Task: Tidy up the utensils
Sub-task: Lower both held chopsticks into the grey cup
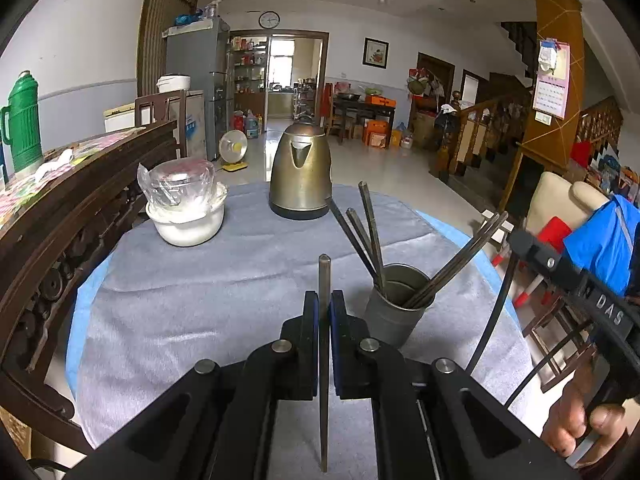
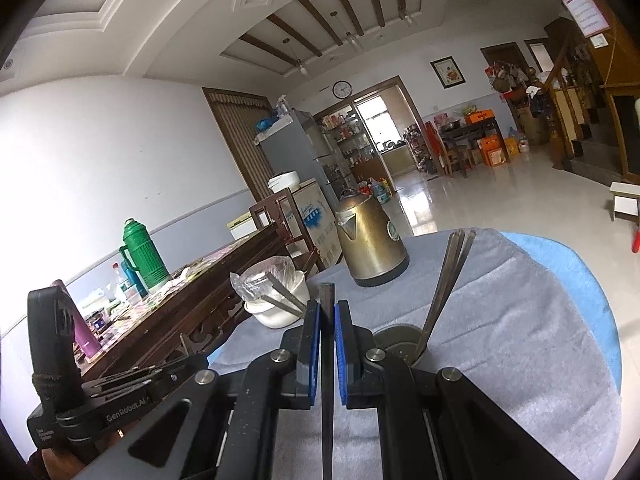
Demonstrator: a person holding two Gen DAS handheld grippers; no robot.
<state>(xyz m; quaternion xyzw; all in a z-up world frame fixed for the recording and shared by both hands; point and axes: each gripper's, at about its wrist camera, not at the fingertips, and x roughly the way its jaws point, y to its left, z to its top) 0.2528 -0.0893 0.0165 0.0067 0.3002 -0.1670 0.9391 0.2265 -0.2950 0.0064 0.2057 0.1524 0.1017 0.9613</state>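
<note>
On your gripper bodies "GenRobot.AI" and "DAS" showed; above the grey tablecloth [image 1: 208, 280], left gripper [image 1: 324, 304] and right gripper [image 2: 327, 312] each pinched a chopstick [image 1: 324, 360].

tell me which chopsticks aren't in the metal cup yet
The two clamped in the grippers: one chopstick in the left gripper, one in the right gripper. The others lean inside the metal cup.

Brass-coloured kettle [image 1: 301, 174], green thermos [image 1: 23, 120]

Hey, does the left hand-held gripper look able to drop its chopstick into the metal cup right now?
Probably yes. The left hand-held gripper, shut on a chopstick, sits just beside the metal cup. Chopsticks lean to either side of the rim, leaving a gap in the middle.
</note>
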